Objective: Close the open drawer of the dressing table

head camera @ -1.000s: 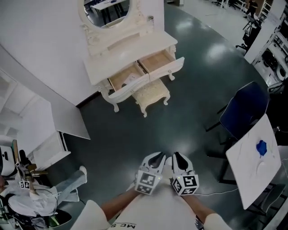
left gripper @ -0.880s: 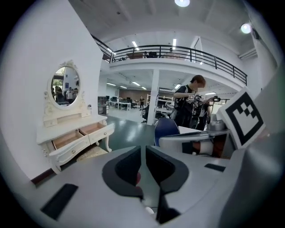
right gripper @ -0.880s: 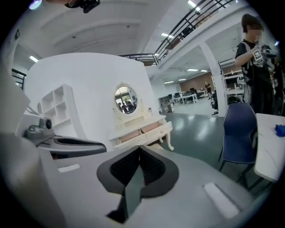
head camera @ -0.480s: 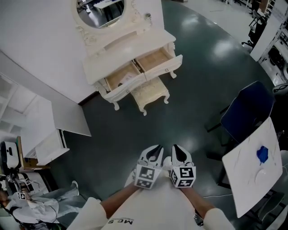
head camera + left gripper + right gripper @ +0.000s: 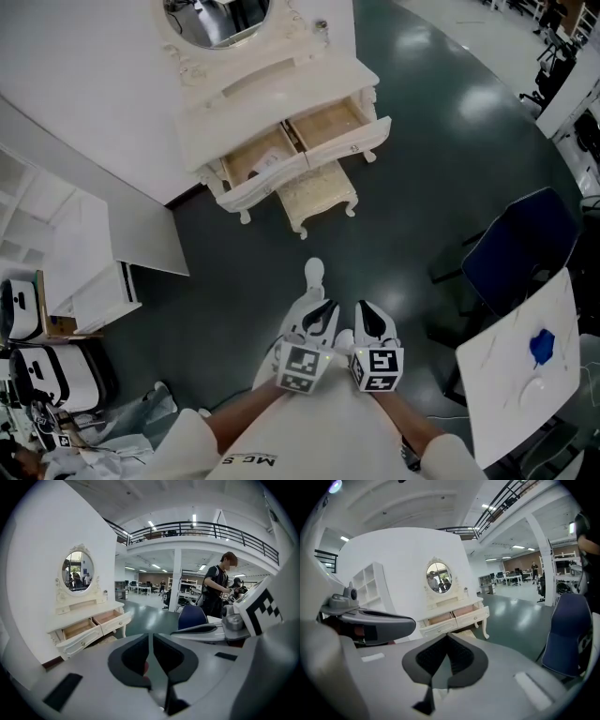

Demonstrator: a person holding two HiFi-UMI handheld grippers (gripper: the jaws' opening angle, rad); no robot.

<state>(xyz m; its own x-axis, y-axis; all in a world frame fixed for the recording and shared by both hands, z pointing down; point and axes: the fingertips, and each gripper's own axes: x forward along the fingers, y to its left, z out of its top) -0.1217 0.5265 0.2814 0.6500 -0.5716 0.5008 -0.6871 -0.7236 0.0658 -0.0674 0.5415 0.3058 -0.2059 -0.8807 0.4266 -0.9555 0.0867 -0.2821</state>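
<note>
Left claw (image 5: 323, 314) and right claw (image 5: 368, 314) clenched, empty; open floor (image 5: 394, 234) lies between them and open drawers (image 5: 328, 127).

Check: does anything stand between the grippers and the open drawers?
Nothing visible does. Between the left gripper, the right gripper and the left drawer and right drawer lies bare floor, plus the person's own shoe. The stool stands low beneath the drawer fronts, not across them.
</note>
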